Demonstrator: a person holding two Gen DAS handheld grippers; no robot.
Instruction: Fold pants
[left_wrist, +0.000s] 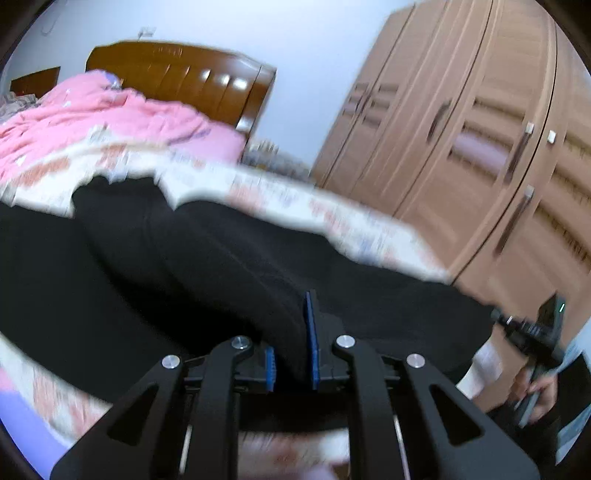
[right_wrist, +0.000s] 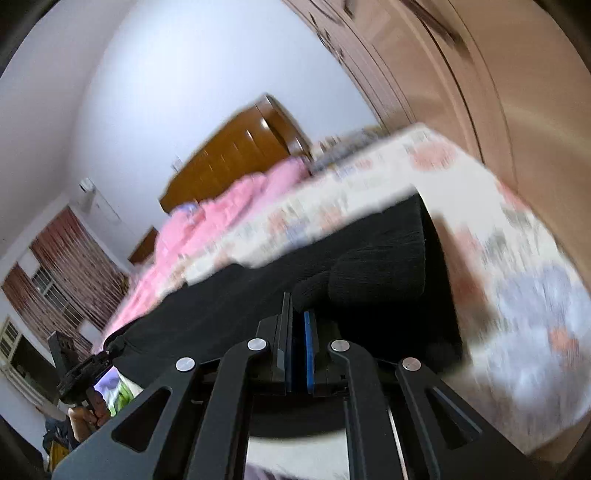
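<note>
Closest to you, your left gripper (left_wrist: 291, 350) is clamped on a thick fold of the black pants (left_wrist: 177, 266); the cloth bunches up between the blue pads (left_wrist: 312, 347) and hides most of the near one. Your right gripper (right_wrist: 299, 343) has its jaws squeezed nearly together. It looks like it's pinching a thin edge of the pants (right_wrist: 376, 273), but the fabric between the pads is hard to make out, so I'd call that grip likely rather than sure.

Past the fingers, the pants lie spread across the floral bedsheet (left_wrist: 280, 195), with the near edge bunched where you've got hold of it. In the left wrist view the other handheld unit and your hand (left_wrist: 535, 391) sit off at the right edge.

Further back there's a rumpled pink quilt (left_wrist: 96, 118), then the wooden headboard (left_wrist: 184, 74), and the wardrobe (left_wrist: 461, 140) beside the bed.

What I'd watch for: both views are smeared with motion blur, so things are moving fast. If that right pinch only has a sliver of cloth, a quick lift could pull it free and that side would flop, leaving a crooked fold. The left side has a fat wad, so you may be carrying more than one layer and dragging the sheet's wrinkles or the far leg along.
</note>
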